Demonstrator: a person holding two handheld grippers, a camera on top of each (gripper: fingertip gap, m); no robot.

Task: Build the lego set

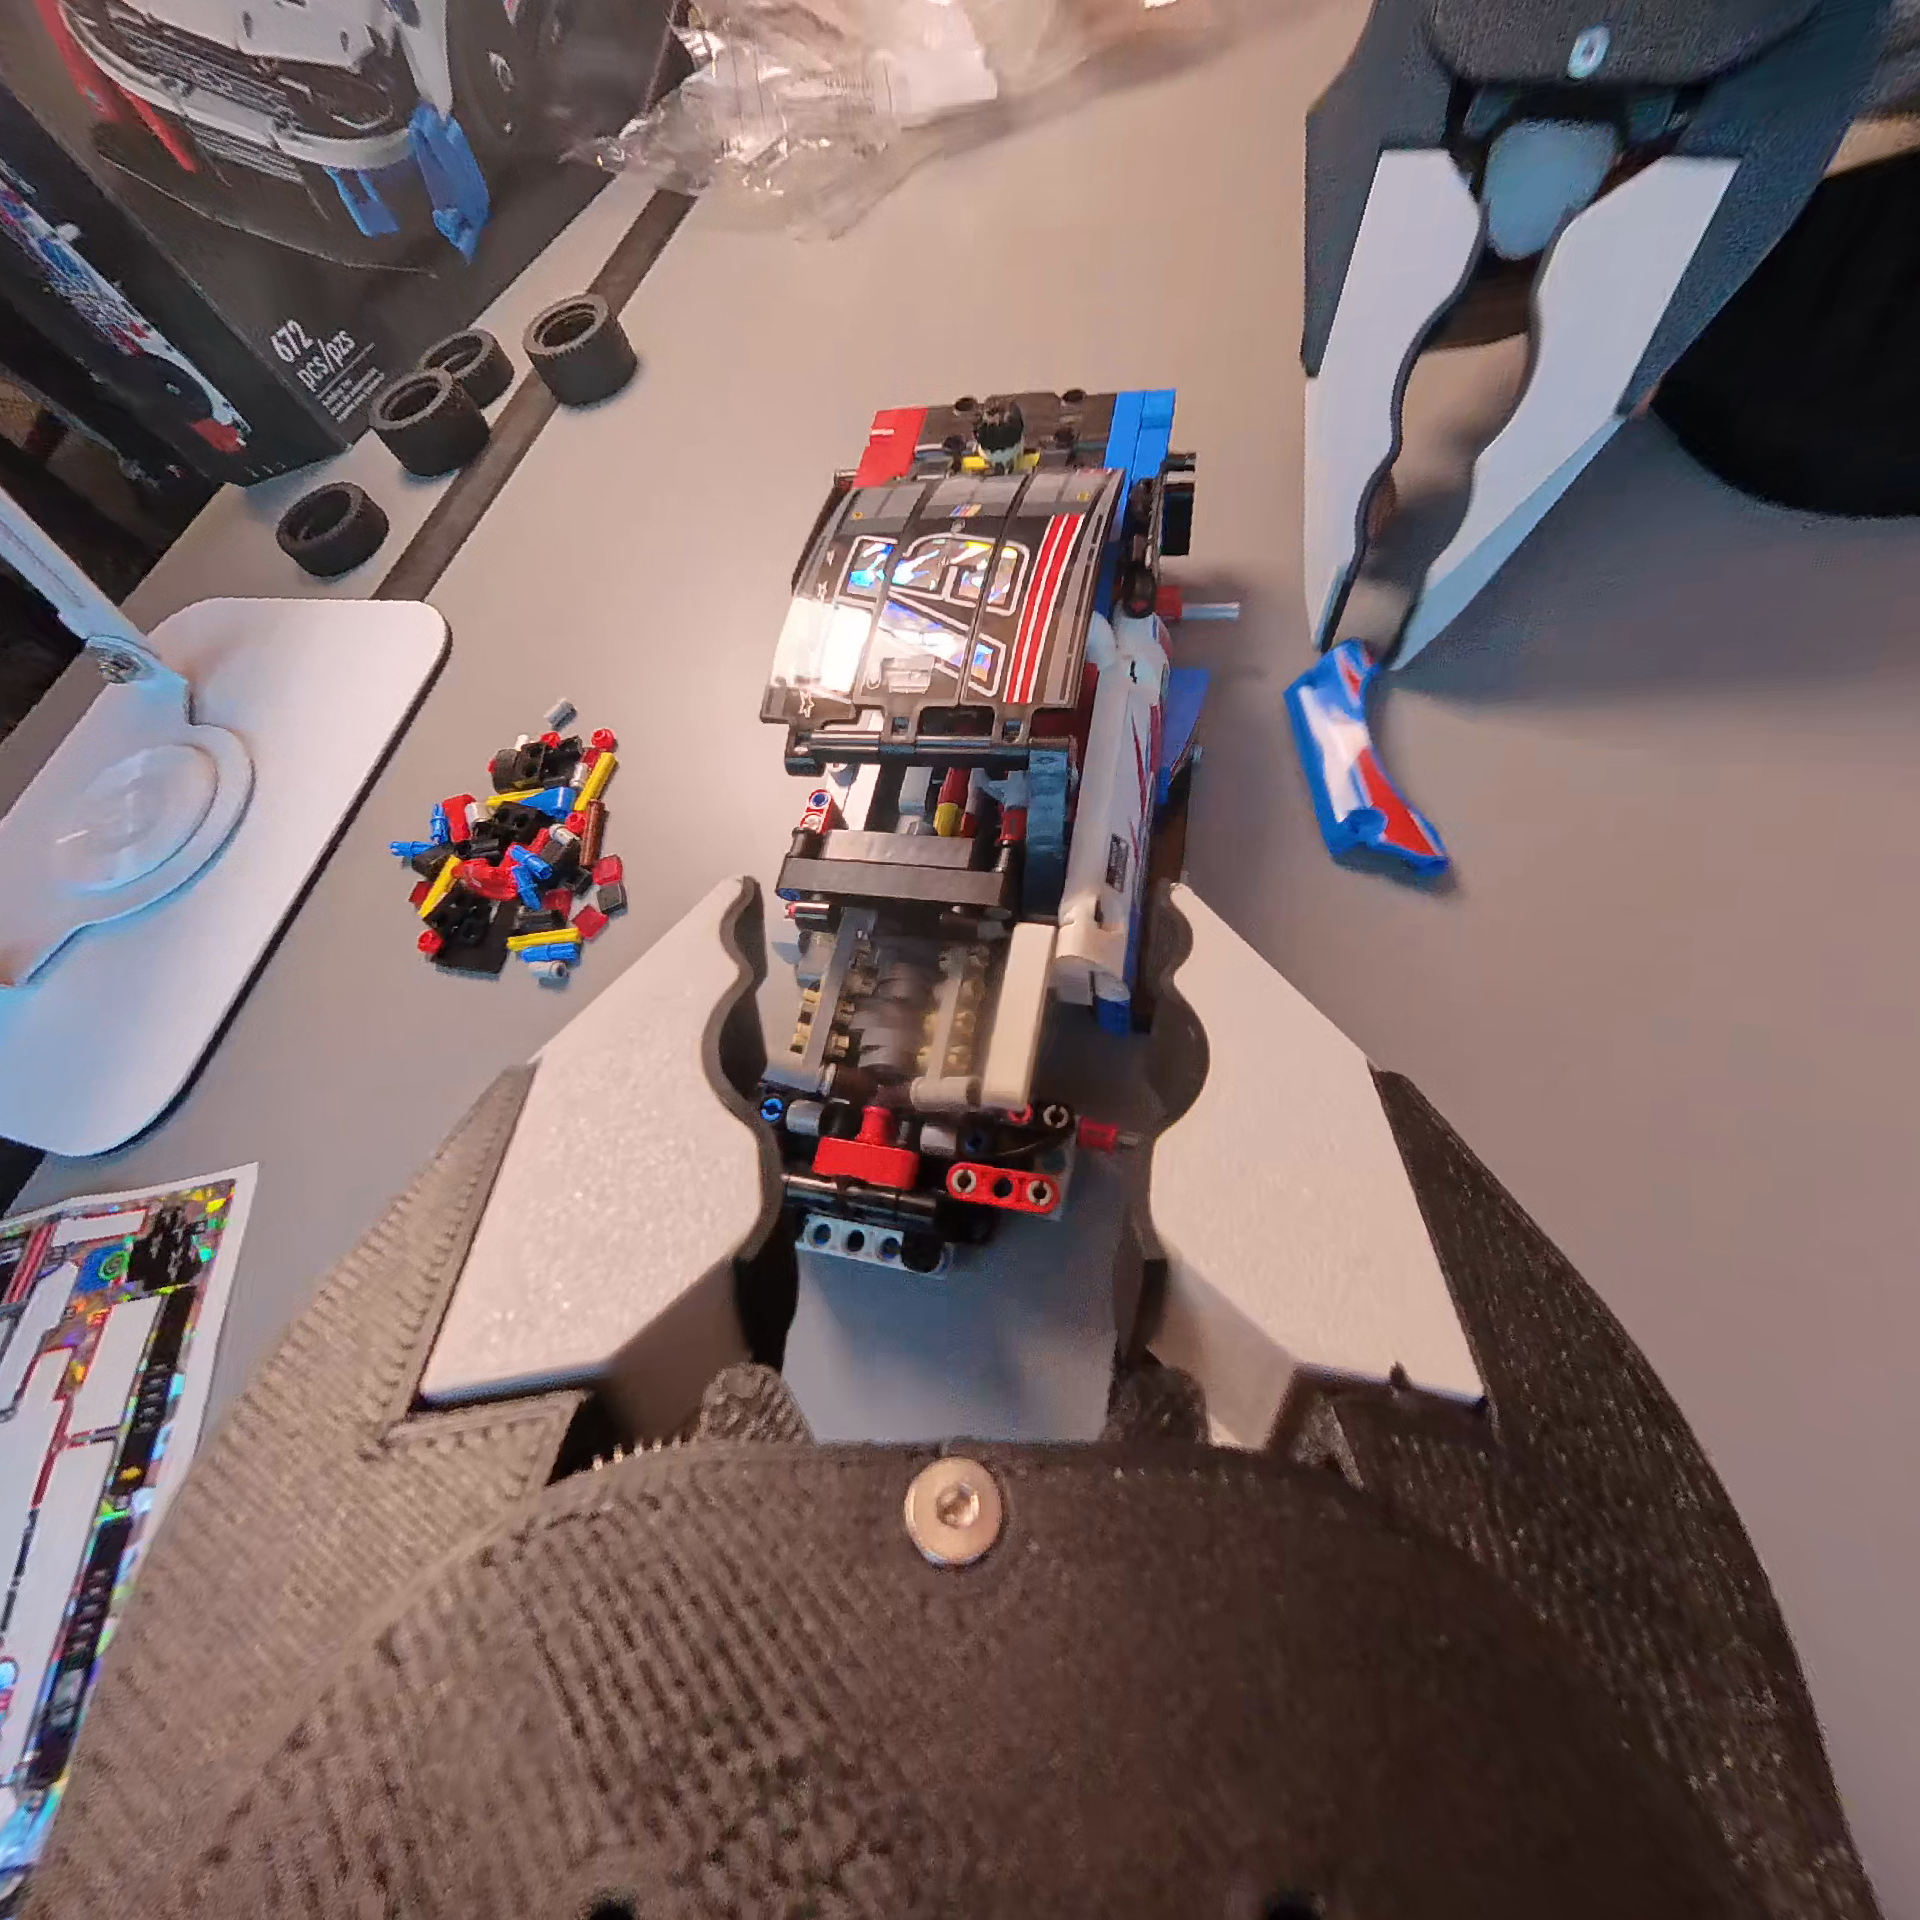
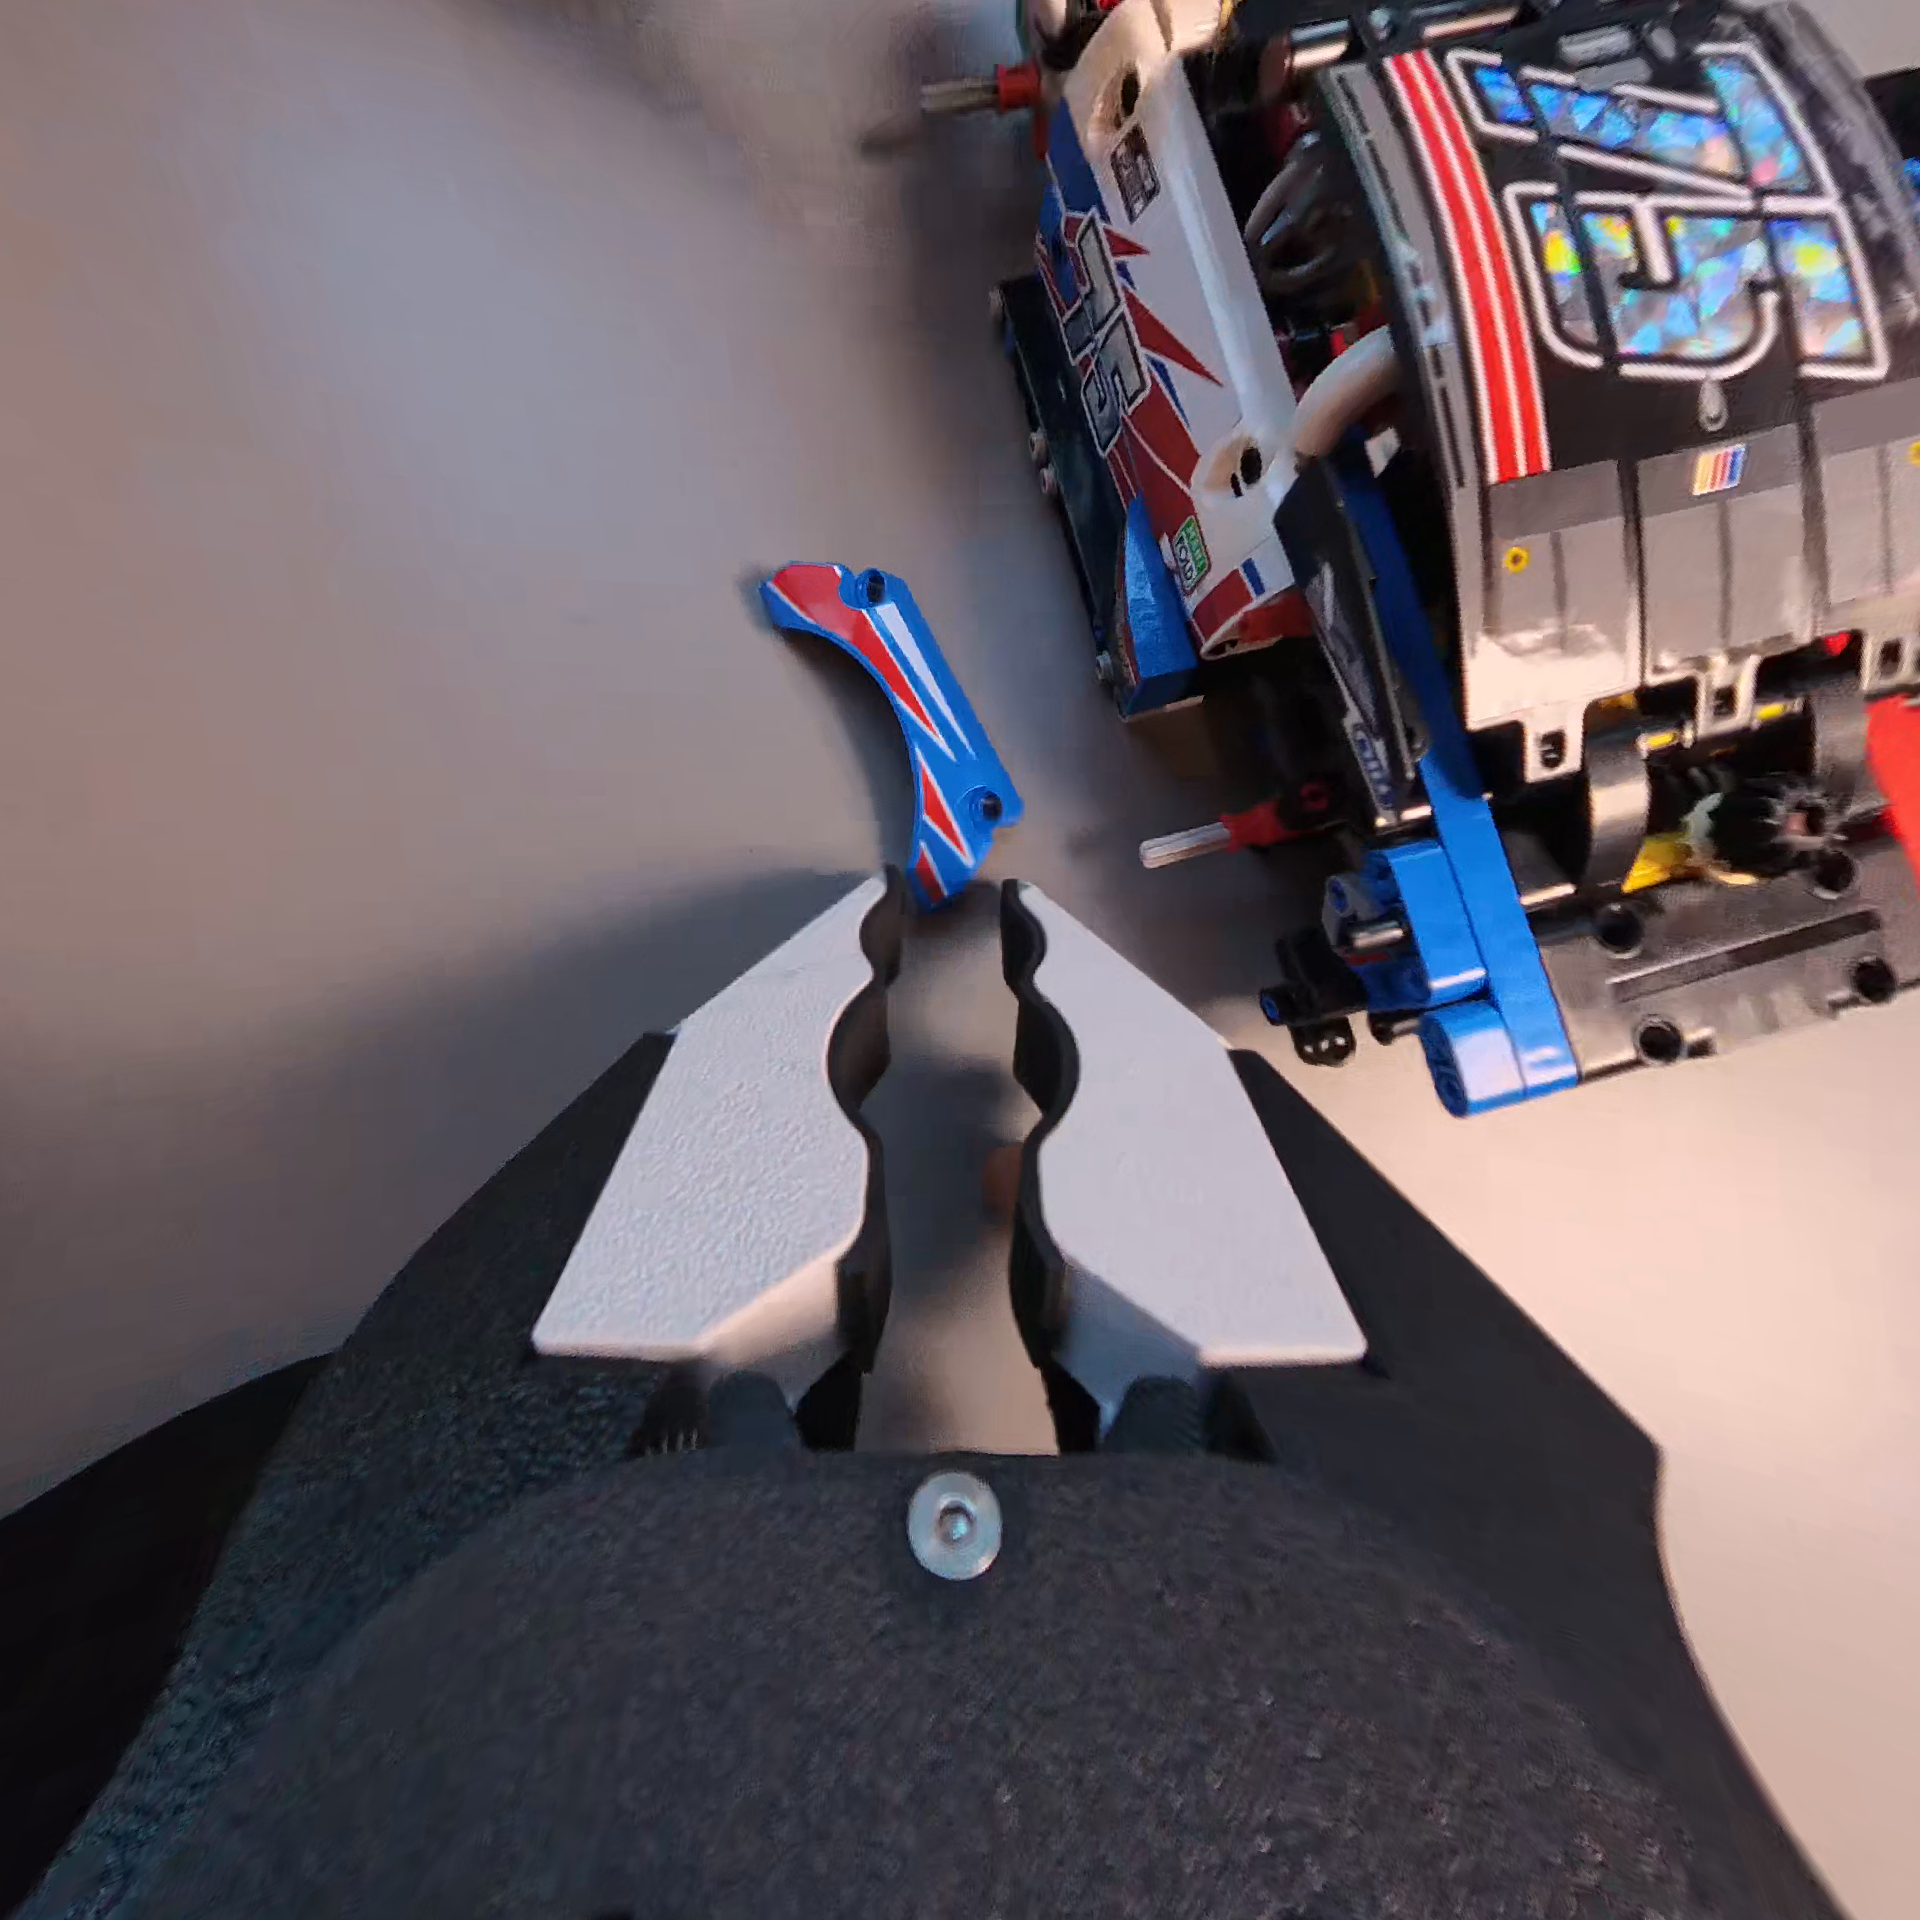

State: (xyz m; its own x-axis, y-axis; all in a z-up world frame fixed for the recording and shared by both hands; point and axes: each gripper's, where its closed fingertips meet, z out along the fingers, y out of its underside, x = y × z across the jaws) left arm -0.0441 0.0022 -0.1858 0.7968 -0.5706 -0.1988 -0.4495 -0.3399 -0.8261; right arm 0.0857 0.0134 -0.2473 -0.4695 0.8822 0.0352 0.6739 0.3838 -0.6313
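Note:
A partly built lego race car [image 1: 966,644] with a black sticker-covered roof stands on the grey table [image 1: 727,416]. My left gripper [image 1: 966,904] straddles its near end, with both fingers against the sides of the exposed engine section. A curved blue panel [image 1: 1361,769] with red and white stripes lies flat to the right of the car. My right gripper [image 2: 948,885] is narrowly open, and the near tip of the blue panel [image 2: 904,707] sits between its fingertips. The car [image 2: 1455,468] is to its right. The right gripper also shows in the left wrist view [image 1: 1363,646].
A pile of small loose pieces [image 1: 514,847] lies left of the car. Several black tyres [image 1: 431,421] sit by the set's box [image 1: 260,208] at the back left. A white stand base [image 1: 260,779], a sticker sheet [image 1: 94,1455] and a clear plastic bag [image 1: 831,125] are also on the table.

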